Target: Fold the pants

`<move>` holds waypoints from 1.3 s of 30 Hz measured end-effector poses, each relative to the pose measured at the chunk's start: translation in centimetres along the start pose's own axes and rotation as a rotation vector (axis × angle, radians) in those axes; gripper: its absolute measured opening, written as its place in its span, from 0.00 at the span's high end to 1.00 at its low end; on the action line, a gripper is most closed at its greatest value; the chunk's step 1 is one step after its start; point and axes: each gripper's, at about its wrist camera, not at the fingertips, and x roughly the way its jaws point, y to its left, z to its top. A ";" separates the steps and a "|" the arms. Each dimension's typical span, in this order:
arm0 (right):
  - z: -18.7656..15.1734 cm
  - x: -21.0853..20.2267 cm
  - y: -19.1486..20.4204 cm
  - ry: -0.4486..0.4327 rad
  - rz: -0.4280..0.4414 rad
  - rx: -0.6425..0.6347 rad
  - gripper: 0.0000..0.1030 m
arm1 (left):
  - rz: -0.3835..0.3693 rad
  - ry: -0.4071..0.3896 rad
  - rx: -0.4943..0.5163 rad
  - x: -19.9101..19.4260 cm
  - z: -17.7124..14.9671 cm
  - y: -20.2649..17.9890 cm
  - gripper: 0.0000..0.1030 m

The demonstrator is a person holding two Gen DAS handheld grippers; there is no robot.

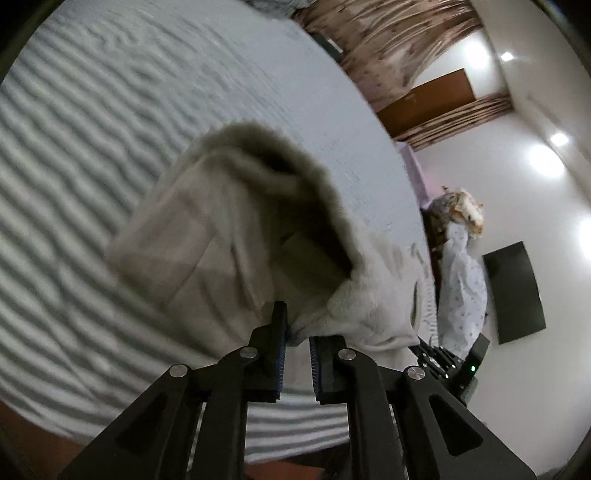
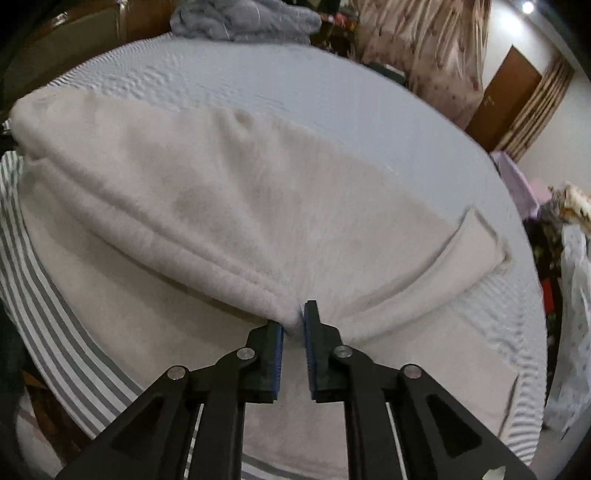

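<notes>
The pants (image 1: pixel 221 229) are a pale beige fleecy pair, lifted off the striped bed sheet (image 1: pixel 92 110). One opening gapes dark toward the left wrist camera. My left gripper (image 1: pixel 297 328) is shut on a bunched edge of the fabric pinched between its blue pads. In the right wrist view the pants (image 2: pixel 221 192) spread wide across the bed (image 2: pixel 332 92), with a back pocket (image 2: pixel 469 251) at the right. Creases fan out from my right gripper (image 2: pixel 293 319), which is shut on a fold of the cloth at the near edge.
A blue-grey blanket heap (image 2: pixel 243 22) lies at the bed's far end. Patterned curtains (image 2: pixel 424 55) and a brown door (image 2: pixel 506 92) stand behind. Clothes are piled at the right (image 1: pixel 461 288). A black device with a green light (image 1: pixel 472 365) sits beside the left gripper.
</notes>
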 end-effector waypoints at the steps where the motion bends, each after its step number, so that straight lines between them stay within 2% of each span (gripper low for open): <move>1: -0.1 0.4 0.2 0.012 0.001 0.003 0.85 | 0.025 0.001 0.008 0.0 -0.5 0.1 0.86; 2: -0.2 0.9 0.3 0.018 -0.005 0.012 0.84 | 0.035 0.001 0.006 0.0 -0.8 0.1 0.85; 4: 0.0 0.9 0.3 0.009 0.008 0.052 0.75 | 0.056 0.010 -0.021 -0.3 -1.3 0.4 0.66; 5: 0.0 0.8 0.1 0.010 0.019 0.072 0.71 | 0.054 0.015 -0.053 -0.5 -1.8 0.7 0.48; 6: 0.0 0.4 -0.1 0.000 0.034 0.102 0.65 | 0.037 0.008 -0.087 -1.0 -2.3 1.1 0.42; 10: -0.7 -1.0 -0.4 -0.029 0.047 0.170 0.53 | -0.010 -0.028 -0.102 -2.9 -3.9 1.7 0.40; 14: -2.9 -2.9 -0.6 -0.075 0.090 0.294 0.52 | -0.129 -0.071 -0.169 -3.7 -5.0 1.5 0.36; 19: -5.8 -4.3 -0.9 -0.122 0.164 0.476 0.52 | -0.152 -0.034 -0.208 -2.2 -5.6 1.7 0.36; 25: -8.3 -4.2 -0.9 -0.113 0.247 0.630 0.52 | -0.153 -0.085 -0.298 -1.3 -4.7 2.5 0.36; 28: -8.5 -4.1 -1.8 -0.106 0.256 0.683 0.52 | -0.150 -0.110 -0.321 -0.8 -3.9 2.6 0.37; 31: -7.7 -3.8 -2.9 -0.083 0.229 0.716 0.52 | -0.131 -0.124 -0.311 -0.2 -3.9 2.4 0.45; 33: -6.8 -3.0 -3.8 -0.054 0.206 0.742 0.52 | -0.114 -0.116 -0.312 0.4 -3.9 2.3 0.58; 35: -5.7 -1.8 -5.0 -0.018 0.181 0.771 0.51 | -0.123 -0.113 -0.334 0.8 -3.8 2.6 0.60; 39: -3.9 0.5 -7.2 0.013 0.186 0.872 0.51 | -0.125 -0.118 -0.328 0.8 -3.6 2.5 0.64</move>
